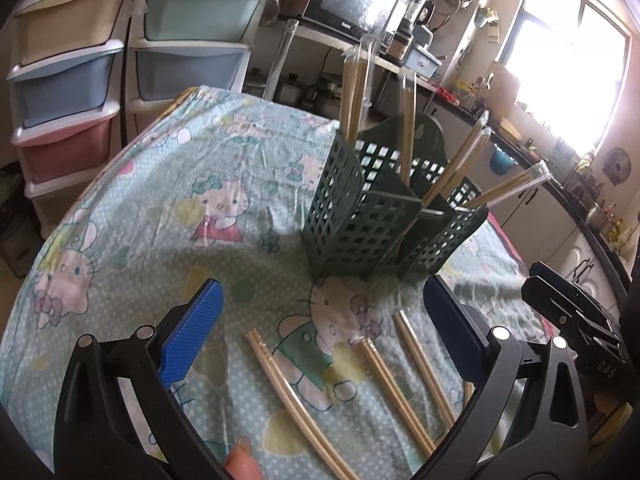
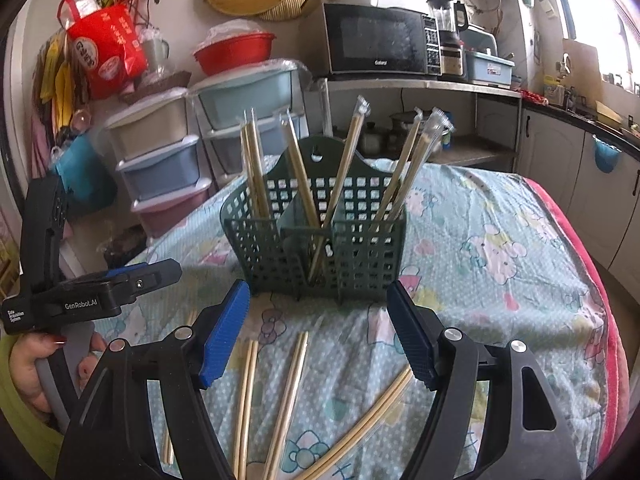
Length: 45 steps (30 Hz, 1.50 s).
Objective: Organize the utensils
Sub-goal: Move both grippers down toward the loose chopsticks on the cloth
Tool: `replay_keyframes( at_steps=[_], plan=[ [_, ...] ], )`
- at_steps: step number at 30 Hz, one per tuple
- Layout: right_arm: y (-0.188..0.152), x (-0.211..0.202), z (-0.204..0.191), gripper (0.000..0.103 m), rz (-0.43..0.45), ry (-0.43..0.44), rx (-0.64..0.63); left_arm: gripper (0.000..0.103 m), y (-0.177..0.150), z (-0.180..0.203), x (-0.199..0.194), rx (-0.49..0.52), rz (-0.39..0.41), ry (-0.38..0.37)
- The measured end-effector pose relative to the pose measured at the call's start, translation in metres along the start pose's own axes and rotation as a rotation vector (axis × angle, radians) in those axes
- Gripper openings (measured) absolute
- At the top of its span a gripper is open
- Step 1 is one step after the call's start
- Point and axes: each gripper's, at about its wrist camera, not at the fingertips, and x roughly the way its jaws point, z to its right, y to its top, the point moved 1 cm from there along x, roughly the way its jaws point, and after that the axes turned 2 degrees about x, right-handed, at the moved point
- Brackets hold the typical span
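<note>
with both the left gripper (image 1: 320,312) and right gripper (image 2: 320,320) open and empty, 1 wrapped chopstick pair (image 2: 286,396) lying in front of the green holder (image 2: 316,236) is best pinched mid-length, then dropped upright into a compartment.

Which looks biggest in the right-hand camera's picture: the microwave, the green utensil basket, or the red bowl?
1. Green utensil basket, though it sits nearest the camera, which inflates it.
2. Microwave, a little smaller in the picture but farther back.
3. Red bowl, clearly the smallest.
</note>
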Motion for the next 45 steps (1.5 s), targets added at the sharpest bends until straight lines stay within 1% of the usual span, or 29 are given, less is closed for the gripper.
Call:
replay_keyframes(
  at_steps=[10,14,18,20,22,23,24,25,27,33,37,42,45],
  plan=[
    [-0.014,0.029,-0.005,0.069,-0.100,0.005,-0.019,0.092,-0.017,-0.014,0.011,-0.008,-0.050,0.032],
    [-0.019,0.043,-0.005,0.067,-0.149,-0.008,-0.031,0.092,-0.024,-0.018,0.016,-0.007,-0.077,0.026],
    [-0.023,0.053,-0.006,0.065,-0.181,-0.011,-0.034,0.092,-0.031,-0.019,0.022,-0.007,-0.108,0.019],
    [-0.026,0.058,-0.007,0.062,-0.196,-0.012,-0.038,0.088,-0.036,-0.018,0.025,-0.002,-0.123,0.013],
    [-0.028,0.062,-0.009,0.059,-0.212,-0.014,-0.048,0.087,-0.038,-0.018,0.027,0.000,-0.137,0.004],
    [-0.028,0.064,-0.009,0.056,-0.217,-0.015,-0.050,0.085,-0.040,-0.017,0.028,0.000,-0.142,-0.001],
    [-0.029,0.066,-0.010,0.053,-0.222,-0.015,-0.051,0.082,-0.041,-0.017,0.029,0.000,-0.148,-0.008],
    [-0.030,0.068,-0.010,0.052,-0.228,-0.012,-0.050,0.080,-0.043,-0.016,0.030,0.000,-0.154,-0.012],
    [-0.031,0.071,-0.011,0.047,-0.238,-0.012,-0.053,0.069,-0.044,-0.017,0.032,-0.004,-0.164,-0.026],
    [-0.035,0.082,-0.017,0.038,-0.273,0.010,-0.068,0.058,-0.045,-0.025,0.043,-0.062,-0.206,-0.051],
    [-0.036,0.095,-0.022,0.036,-0.310,0.015,-0.077,0.052,-0.042,-0.032,0.049,-0.111,-0.225,-0.056],
    [-0.036,0.109,-0.025,0.036,-0.352,0.019,-0.067,0.051,-0.036,-0.038,0.056,-0.156,-0.238,-0.064],
    [-0.035,0.116,-0.026,0.036,-0.374,0.022,-0.061,0.050,-0.032,-0.037,0.061,-0.146,-0.237,-0.055]
  ],
)
